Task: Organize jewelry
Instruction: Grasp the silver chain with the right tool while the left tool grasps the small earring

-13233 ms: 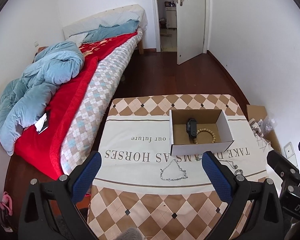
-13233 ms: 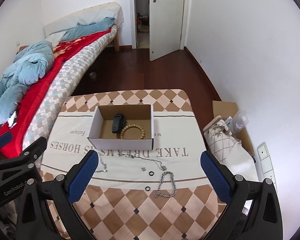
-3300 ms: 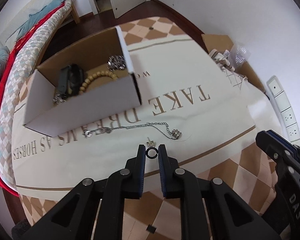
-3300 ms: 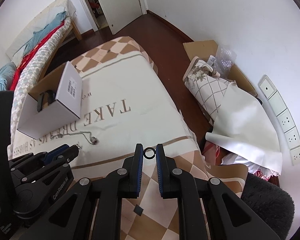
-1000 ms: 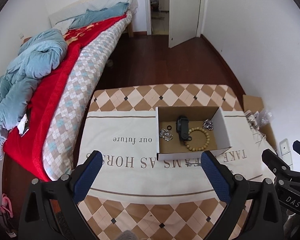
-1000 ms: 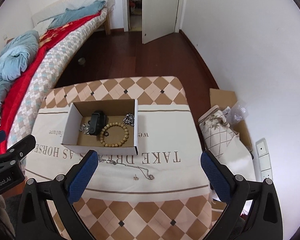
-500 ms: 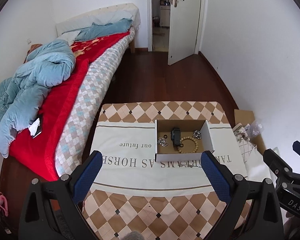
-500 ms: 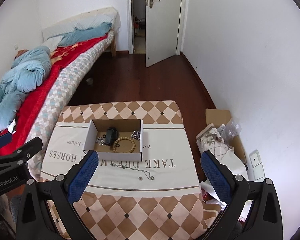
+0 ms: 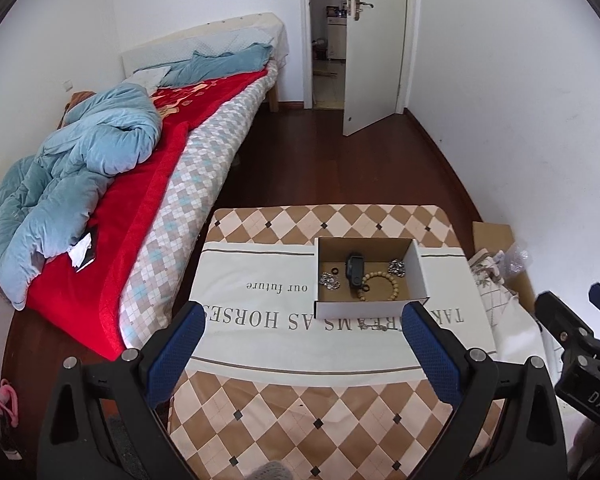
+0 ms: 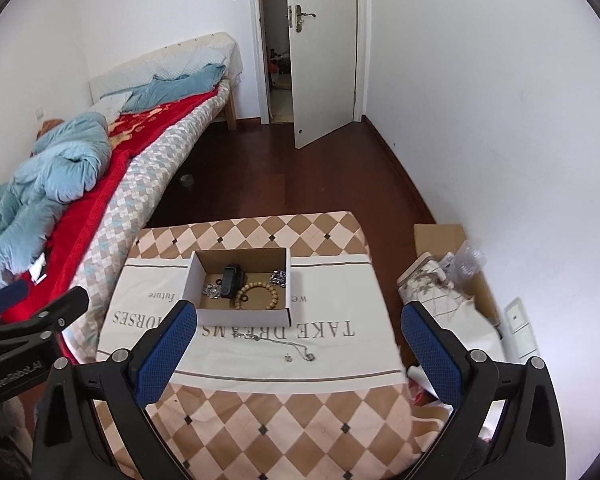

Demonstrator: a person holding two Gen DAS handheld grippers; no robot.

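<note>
Both grippers, left gripper (image 9: 302,334) and right gripper (image 10: 298,332), hung spread wide and empty above the table (image 10: 284,432). Mid-frame, the cardboard box (image 10: 242,315) held a beaded bracelet (image 10: 274,294); a thin necklace (image 10: 288,346) lay just below it on the cloth, bed (image 9: 172,184) at left.

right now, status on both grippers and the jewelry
Left gripper open, empty. Right gripper open, empty. Thin chain necklace and small earring loose on tablecloth, outside cardboard box. Path clear.
</note>
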